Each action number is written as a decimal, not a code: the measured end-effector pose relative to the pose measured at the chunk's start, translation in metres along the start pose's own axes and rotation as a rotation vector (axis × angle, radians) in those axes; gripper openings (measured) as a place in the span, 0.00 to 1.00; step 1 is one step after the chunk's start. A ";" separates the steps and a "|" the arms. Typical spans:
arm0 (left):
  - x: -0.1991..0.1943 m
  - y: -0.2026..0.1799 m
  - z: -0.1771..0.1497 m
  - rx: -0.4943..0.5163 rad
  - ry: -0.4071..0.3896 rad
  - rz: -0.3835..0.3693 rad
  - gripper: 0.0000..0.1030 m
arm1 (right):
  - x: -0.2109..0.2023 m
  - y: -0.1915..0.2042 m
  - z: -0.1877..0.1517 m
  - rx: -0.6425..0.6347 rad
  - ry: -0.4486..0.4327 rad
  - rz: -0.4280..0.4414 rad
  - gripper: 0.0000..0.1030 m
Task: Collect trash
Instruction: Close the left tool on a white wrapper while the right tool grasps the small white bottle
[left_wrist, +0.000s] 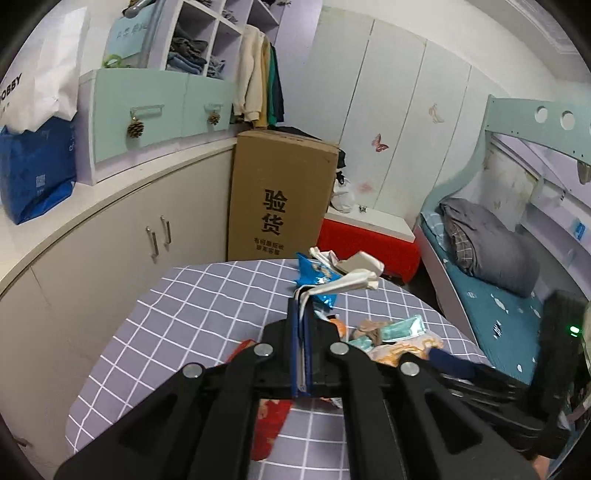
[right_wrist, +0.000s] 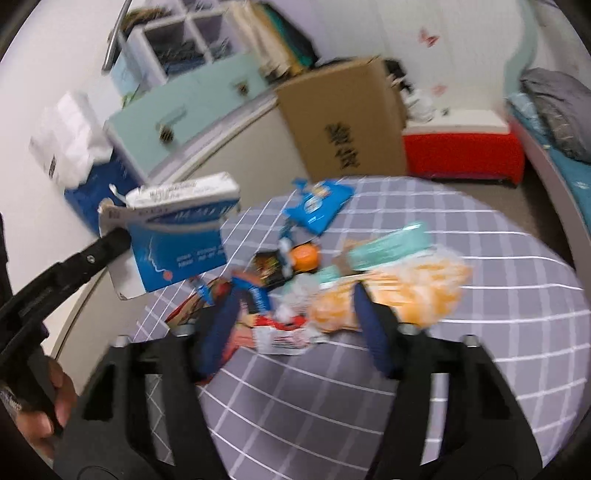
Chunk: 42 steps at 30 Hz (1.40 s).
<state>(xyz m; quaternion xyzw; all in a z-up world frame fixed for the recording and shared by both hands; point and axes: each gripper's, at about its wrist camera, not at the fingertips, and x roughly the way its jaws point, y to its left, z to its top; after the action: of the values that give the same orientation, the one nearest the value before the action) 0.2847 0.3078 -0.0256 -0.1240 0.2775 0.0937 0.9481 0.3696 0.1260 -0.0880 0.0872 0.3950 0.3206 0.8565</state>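
Observation:
A round table with a grey checked cloth (right_wrist: 480, 332) carries a pile of trash. My left gripper (left_wrist: 302, 299) is shut on a thin flap of a blue and white carton (right_wrist: 177, 236), held up at the table's left edge; its black finger (right_wrist: 114, 236) shows in the right wrist view. My right gripper (right_wrist: 295, 288) stands open low over the pile, with a red and white wrapper (right_wrist: 284, 338) between its blue fingers (right_wrist: 369, 321); the pads do not press on it. An orange-patterned bag (right_wrist: 413, 288), a teal packet (right_wrist: 391, 243) and a blue wrapper (right_wrist: 317, 206) lie beyond.
A tall cardboard box (left_wrist: 280, 195) and a red storage box with a white lid (left_wrist: 369, 236) stand behind the table. A cream cabinet (left_wrist: 110, 251) runs along the left, a bed (left_wrist: 498, 306) on the right. A person's hand (right_wrist: 55, 406) grips the left tool.

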 end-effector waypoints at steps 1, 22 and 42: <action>0.001 0.003 -0.001 -0.003 0.004 0.003 0.02 | 0.008 0.004 0.001 -0.002 0.020 -0.004 0.45; 0.010 0.006 -0.008 0.024 0.028 -0.024 0.03 | 0.070 0.001 -0.003 0.057 0.190 -0.030 0.15; 0.017 0.005 -0.010 0.032 0.028 0.005 0.03 | 0.084 0.010 -0.006 0.082 0.172 -0.030 0.24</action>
<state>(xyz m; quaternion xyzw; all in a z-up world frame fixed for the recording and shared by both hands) 0.2922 0.3112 -0.0440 -0.1094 0.2923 0.0901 0.9458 0.4007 0.1849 -0.1401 0.0885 0.4810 0.2976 0.8199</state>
